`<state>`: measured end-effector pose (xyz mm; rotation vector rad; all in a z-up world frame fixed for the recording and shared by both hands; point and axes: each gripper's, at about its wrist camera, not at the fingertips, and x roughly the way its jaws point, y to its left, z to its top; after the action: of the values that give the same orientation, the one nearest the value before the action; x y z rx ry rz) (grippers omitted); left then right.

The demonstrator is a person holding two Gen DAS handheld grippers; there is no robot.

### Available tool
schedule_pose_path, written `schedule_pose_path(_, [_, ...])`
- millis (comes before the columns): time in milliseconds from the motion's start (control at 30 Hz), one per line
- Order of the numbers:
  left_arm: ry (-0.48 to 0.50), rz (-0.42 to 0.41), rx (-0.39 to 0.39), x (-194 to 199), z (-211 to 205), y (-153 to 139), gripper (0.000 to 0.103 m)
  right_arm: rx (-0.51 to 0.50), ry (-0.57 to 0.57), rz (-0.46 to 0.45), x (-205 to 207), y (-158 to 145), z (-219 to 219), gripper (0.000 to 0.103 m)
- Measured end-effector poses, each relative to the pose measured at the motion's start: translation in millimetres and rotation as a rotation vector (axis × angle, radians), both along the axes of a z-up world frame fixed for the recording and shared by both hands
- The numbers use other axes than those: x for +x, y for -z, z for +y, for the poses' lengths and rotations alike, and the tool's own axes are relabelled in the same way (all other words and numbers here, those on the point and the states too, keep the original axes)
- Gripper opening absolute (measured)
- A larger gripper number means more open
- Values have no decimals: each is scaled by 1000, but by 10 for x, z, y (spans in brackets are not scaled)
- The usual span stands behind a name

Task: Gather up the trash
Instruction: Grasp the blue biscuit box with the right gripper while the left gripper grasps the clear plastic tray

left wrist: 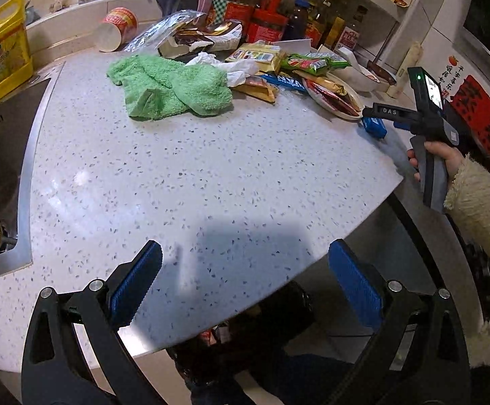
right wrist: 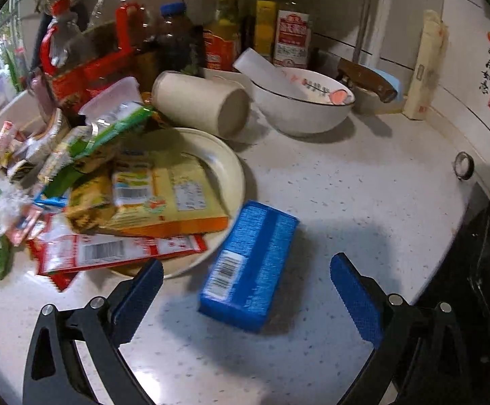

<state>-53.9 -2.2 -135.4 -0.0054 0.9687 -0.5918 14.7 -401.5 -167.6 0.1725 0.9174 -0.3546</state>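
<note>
**Blue carton lies ahead of the spread right jaws**

The right gripper has its jaws spread wide with nothing between them. Just ahead of them, slightly toward the left finger, the blue rectangular cardboard carton lies flat on the white speckled stone countertop, one corner touching the round cream plate heaped with crumpled snack wrappers. The carton looks light and stiff but probably crushable if empty; a grip across its two long sides, near the middle, should hold. Its barcode end faces the jaws; the printing is too blurred to read.

The left gripper is likewise spread and empty over bare countertop, with the green terry cloth well beyond its fingers. From there, "DAS" reads on the right gripper's body, and "VAN" on a blue wrapper. The foil wrappers will be light, slippery and floppy.
</note>
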Motion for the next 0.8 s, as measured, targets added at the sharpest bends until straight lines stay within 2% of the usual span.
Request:
schedule_pose_path(100, [-2, 0, 3, 22, -15, -4, 96, 26, 7, 33, 30, 105, -78, 98])
schedule_pose_path(200, [1, -3, 4, 59, -40, -9, 96, 49, 2, 12, 17, 147, -123, 95])
schedule_pose_path(267, [7, -1, 5, 82, -66, -2, 96, 23, -46, 10, 17, 176, -102, 50])
schedule_pose_path(300, [9, 1, 7, 92, -83, 3, 96, 20, -48, 7, 10, 161, -97, 45])
schedule_pose_path(433, [13, 11, -3, 159, -152, 10, 96, 24, -34, 4, -58, 131, -113, 40])
schedule_pose_path(567, [22, -7, -39, 406, -369, -89, 96, 2, -46, -29, -239, 23, -27, 40])
schedule_pose_path(667, [35, -50, -74, 780, -693, -272, 96, 15, -42, -69, -423, -133, 8, 40])
schedule_pose_path(800, [84, -99, -114, 1525, -1432, -578, 96, 42, -58, -127, -680, -371, 107, 40])
